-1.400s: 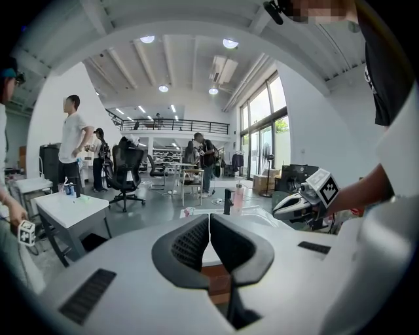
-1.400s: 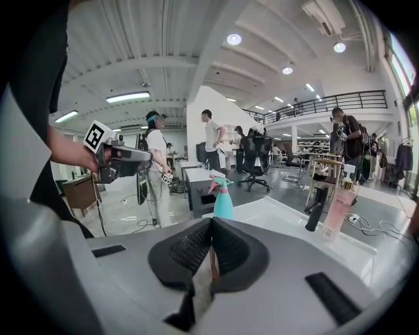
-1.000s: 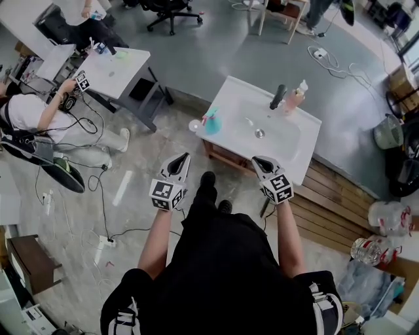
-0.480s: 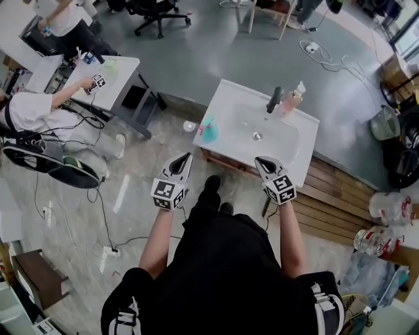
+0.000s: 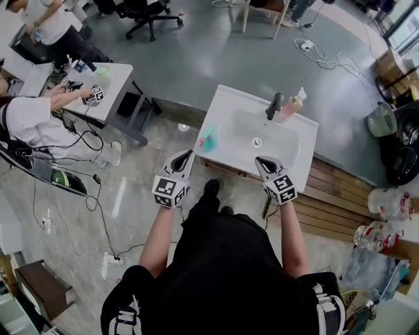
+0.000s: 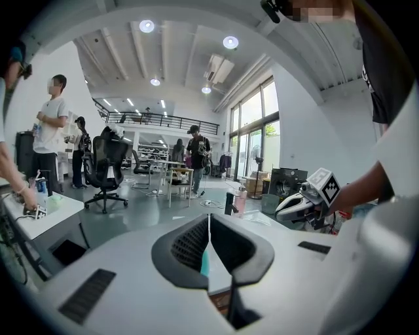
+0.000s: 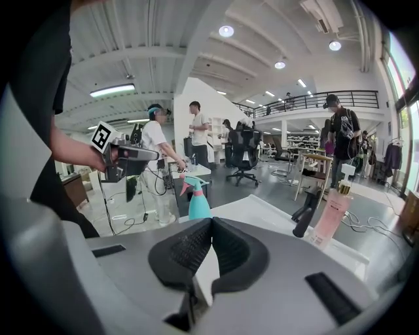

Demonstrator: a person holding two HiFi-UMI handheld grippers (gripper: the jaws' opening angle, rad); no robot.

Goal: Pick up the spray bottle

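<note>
Moved in on the white tabletop [image 5: 226,108] since a second ago, with both the left gripper [image 5: 187,156] and the right gripper [image 5: 259,161]; less floor showing between the left tip and the tabletop's near corner, and less of a gap to the spray bottle [image 5: 209,137]. Shifted as well in the head view, at far left: the seated person and the desk

Hard to make out in the left gripper view: only a thin teal sliver of the spray bottle [image 6: 205,263] through the slit below the closed jaws, the rest hidden behind the pads. Cut off in the head view by the black top: the legs, apart from the shoe tips

Held out side by side on bare forearms, well apart, both pointing forward and somewhat down toward the tabletop's near edge, marker cubes facing up. Shut on nothing at the left; shut and empty at the right too, pads meeting along one line

Beyond the jaws, upright at the tabletop's near left corner, touched by neither gripper: the teal spray bottle [image 7: 195,201] with its pink trigger head. Farther back, past the sunken basin [image 5: 242,131], at the far rim: a black tap [image 5: 275,105] and, just beside it, a pink pump bottle [image 5: 292,105]. Farther still, on the grey floor: an office chair [image 5: 147,10] and standing people
</note>
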